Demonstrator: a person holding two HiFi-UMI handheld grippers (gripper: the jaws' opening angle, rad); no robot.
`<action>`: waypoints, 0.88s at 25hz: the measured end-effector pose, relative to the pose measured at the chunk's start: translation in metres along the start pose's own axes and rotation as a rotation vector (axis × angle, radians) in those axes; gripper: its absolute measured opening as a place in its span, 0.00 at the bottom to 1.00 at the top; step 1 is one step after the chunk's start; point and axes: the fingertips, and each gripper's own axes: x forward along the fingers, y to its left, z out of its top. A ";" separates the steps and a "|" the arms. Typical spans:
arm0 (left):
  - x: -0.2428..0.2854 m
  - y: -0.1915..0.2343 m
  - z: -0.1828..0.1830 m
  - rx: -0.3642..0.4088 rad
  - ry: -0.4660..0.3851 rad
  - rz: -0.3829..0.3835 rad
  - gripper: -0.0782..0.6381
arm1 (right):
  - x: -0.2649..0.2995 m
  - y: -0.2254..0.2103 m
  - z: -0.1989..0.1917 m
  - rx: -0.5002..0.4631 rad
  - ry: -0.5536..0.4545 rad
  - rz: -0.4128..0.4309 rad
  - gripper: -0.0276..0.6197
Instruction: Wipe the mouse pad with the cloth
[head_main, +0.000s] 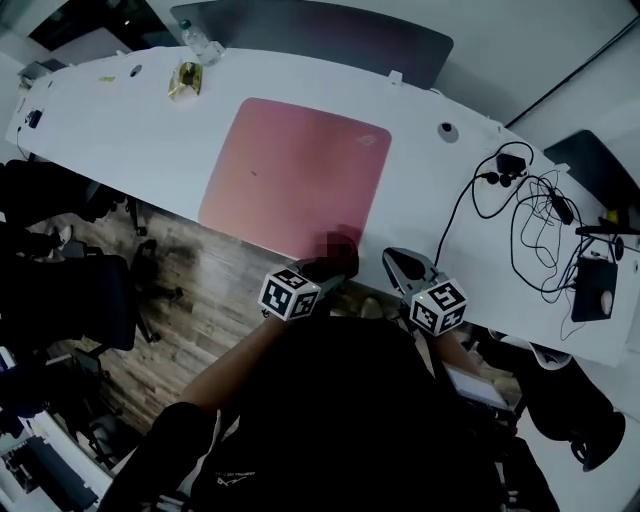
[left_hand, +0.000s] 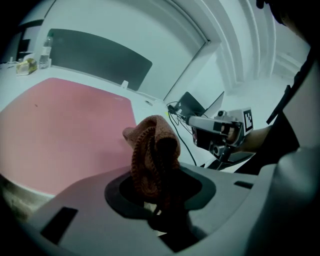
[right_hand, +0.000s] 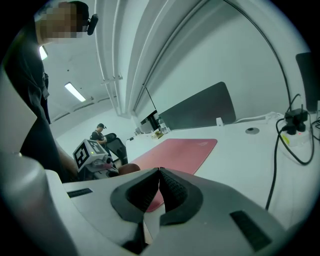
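I'm gripping the cloth (left_hand: 152, 150) in the left gripper (head_main: 332, 266), with the right gripper (right_hand: 159, 189) clenched empty, and I judge the cloth must next drop onto the mouse pad (head_main: 290, 170).

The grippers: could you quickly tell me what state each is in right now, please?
The left gripper is shut on the brown cloth.
The right gripper is shut and empty.

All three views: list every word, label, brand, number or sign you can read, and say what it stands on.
No text can be read in any view.
Mouse pad: a small mark at its far right corner, too blurred to read.
Marker cubes: black-and-white square patterns only, no letters.
Person's shirt: tiny pale print, too small to read.
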 end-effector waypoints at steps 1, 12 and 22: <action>0.004 0.001 0.000 0.013 0.023 -0.014 0.30 | 0.001 0.000 0.001 0.004 -0.003 -0.011 0.08; 0.030 0.022 -0.014 0.026 0.259 -0.115 0.30 | -0.003 -0.001 0.004 0.056 -0.030 -0.155 0.08; 0.018 0.041 -0.014 -0.003 0.299 -0.134 0.30 | 0.000 0.006 0.001 0.082 -0.058 -0.236 0.08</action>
